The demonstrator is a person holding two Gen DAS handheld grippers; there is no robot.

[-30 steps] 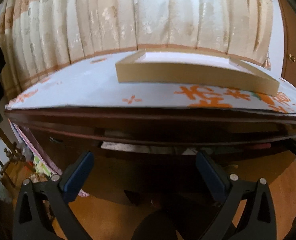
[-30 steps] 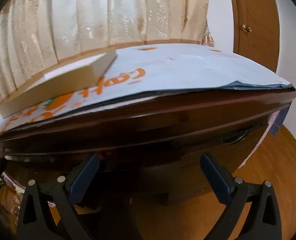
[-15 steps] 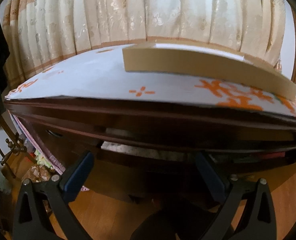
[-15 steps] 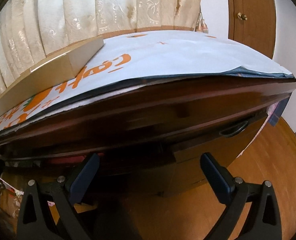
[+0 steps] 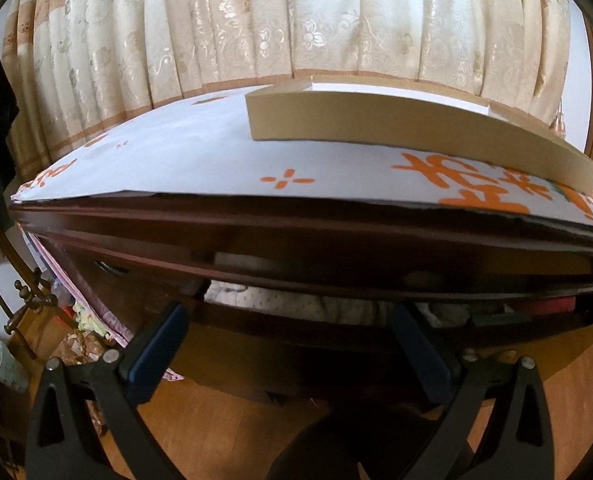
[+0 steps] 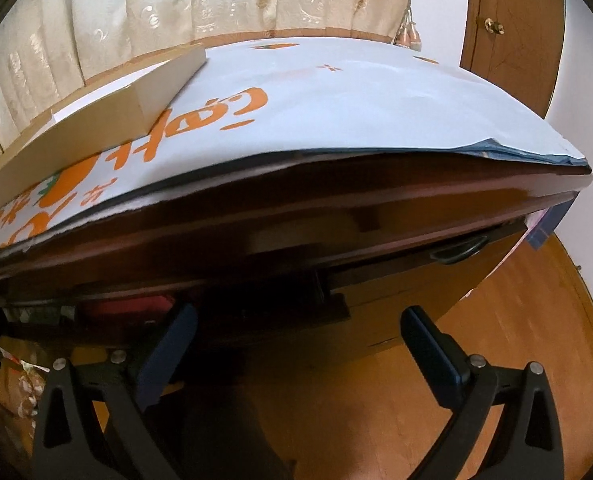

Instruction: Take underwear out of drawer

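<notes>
A dark wooden dresser fills both views. Its top drawer (image 5: 336, 322) stands pulled out a little, and pale dotted underwear (image 5: 296, 300) lies folded inside, with a red item (image 5: 552, 305) to its right. My left gripper (image 5: 288, 344) hangs open just in front of the drawer's front edge, holding nothing. In the right wrist view the same drawer gap shows the red item (image 6: 132, 306) at the left. My right gripper (image 6: 298, 346) is open and empty, low before the dresser front. A recessed drawer handle (image 6: 458, 251) sits to its upper right.
White paper with orange print (image 5: 200, 160) covers the dresser top, and a flat cardboard box (image 5: 396, 128) lies on it. Patterned curtains (image 5: 256, 28) hang behind. A wooden door (image 6: 512, 28) stands at the right. Clutter (image 5: 76, 344) sits on the wooden floor left of the dresser.
The drawer gap has widened, showing more of the pale underwear and the red item. Both grippers have drawn closer to the dresser and tilted slightly upward.
</notes>
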